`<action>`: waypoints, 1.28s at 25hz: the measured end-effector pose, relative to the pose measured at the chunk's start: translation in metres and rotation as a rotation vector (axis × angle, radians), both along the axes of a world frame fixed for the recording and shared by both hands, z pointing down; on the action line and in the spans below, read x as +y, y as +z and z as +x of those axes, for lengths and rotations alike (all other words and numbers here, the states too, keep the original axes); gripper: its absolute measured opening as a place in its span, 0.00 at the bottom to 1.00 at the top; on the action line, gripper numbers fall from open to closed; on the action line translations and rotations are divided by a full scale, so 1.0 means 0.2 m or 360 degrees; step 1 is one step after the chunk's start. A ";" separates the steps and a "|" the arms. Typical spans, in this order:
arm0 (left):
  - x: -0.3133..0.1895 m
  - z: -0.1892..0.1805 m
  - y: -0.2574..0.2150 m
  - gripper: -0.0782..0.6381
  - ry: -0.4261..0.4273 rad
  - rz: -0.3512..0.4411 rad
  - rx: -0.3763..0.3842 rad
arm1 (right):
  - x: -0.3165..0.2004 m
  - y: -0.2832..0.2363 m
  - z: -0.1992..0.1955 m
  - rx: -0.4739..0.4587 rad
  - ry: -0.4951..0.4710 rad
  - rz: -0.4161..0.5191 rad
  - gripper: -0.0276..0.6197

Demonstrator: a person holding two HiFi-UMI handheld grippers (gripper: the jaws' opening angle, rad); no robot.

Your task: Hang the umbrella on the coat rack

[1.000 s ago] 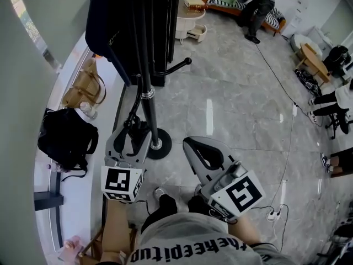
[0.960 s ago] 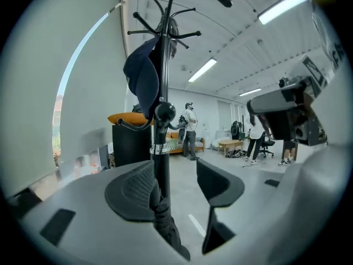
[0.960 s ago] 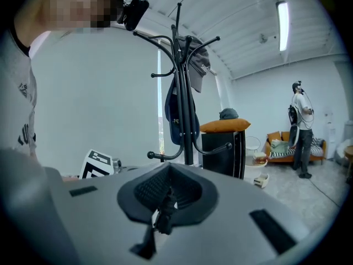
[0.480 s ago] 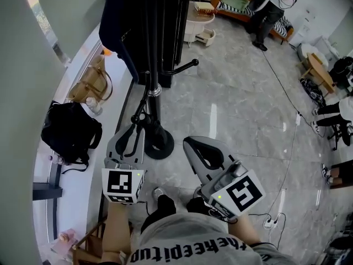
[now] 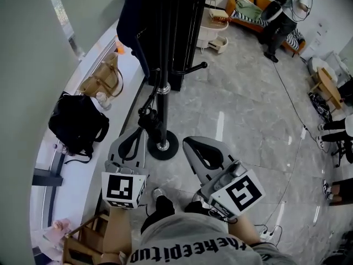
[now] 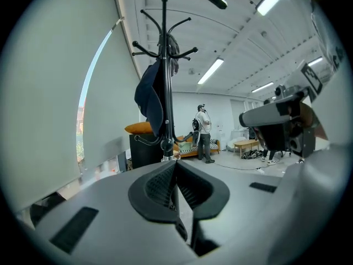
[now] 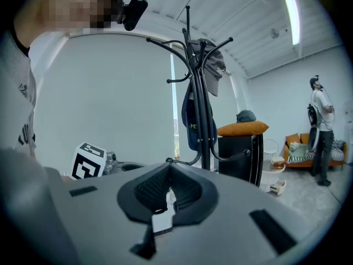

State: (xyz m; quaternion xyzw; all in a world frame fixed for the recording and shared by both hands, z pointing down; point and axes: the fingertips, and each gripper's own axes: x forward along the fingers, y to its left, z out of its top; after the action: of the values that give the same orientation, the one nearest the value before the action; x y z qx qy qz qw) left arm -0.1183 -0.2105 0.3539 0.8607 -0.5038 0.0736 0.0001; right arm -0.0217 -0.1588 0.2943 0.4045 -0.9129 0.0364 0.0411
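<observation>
Black from top to foot, the coat rack stands in the head view just ahead of both grippers. Just beyond the tips of the left gripper, a dark bundle that I take for the folded umbrella hangs close beside the pole, under the end of the rack's lower arm. It is too dark to be sure of it. The right gripper hangs apart from the rack, off to its right side. On the window ledge lie a tan handbag and a black backpack, their contents hidden. I cannot make out what is in the brown box at the lower left.

Through the left gripper view, the jaws have just been closing and now meet pad to pad, aimed at the pole. Nothing bulky sits between them, though a thin strap cannot be ruled out. A navy garment hangs from the rack's upper hooks.

From the right gripper view, those jaws are also together and empty. A grey cap sits near the rack's top.

The hanging looks done or nearly so. What remains, I judge, is to check that it holds and draw away.
</observation>
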 end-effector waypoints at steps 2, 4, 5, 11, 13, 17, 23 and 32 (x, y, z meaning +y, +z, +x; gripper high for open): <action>0.03 0.00 -0.04 0.13 0.0001 -0.0004 0.0033 | 0.01 -0.02 -0.02 -0.0028 -0.0040 0.0018 0.06; 0.07 0.00 -0.08 0.13 0.0007 -0.0009 0.0074 | 0.02 -0.02 -0.02 -0.0012 -0.0067 0.0017 0.06; 0.09 0.00 -0.10 0.13 0.0009 -0.0009 0.0093 | 0.03 -0.01 -0.03 0.0000 -0.0079 0.0016 0.06; 0.20 -0.02 -0.23 0.13 -0.0013 0.0031 0.0152 | 0.06 -0.04 -0.06 -0.0001 -0.0177 0.0037 0.06; 0.23 -0.03 -0.26 0.13 -0.0036 0.0051 0.0148 | 0.08 -0.04 -0.07 -0.0004 -0.0213 0.0041 0.06; 0.31 -0.02 -0.32 0.13 -0.0074 0.0083 0.0133 | 0.12 -0.05 -0.10 -0.0015 -0.0281 0.0056 0.06; 0.41 -0.01 -0.36 0.13 -0.0108 0.0092 0.0171 | 0.17 -0.06 -0.11 -0.0030 -0.0353 0.0071 0.06; 0.51 0.02 -0.37 0.13 -0.0138 0.0108 0.0137 | 0.23 -0.08 -0.11 -0.0053 -0.0424 0.0088 0.06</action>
State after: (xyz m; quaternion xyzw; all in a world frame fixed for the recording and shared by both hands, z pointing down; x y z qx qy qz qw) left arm -0.1149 -0.1079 0.2789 0.8399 -0.5424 0.0192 -0.0040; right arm -0.0438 -0.1131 0.2789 0.2799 -0.9598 0.0122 0.0193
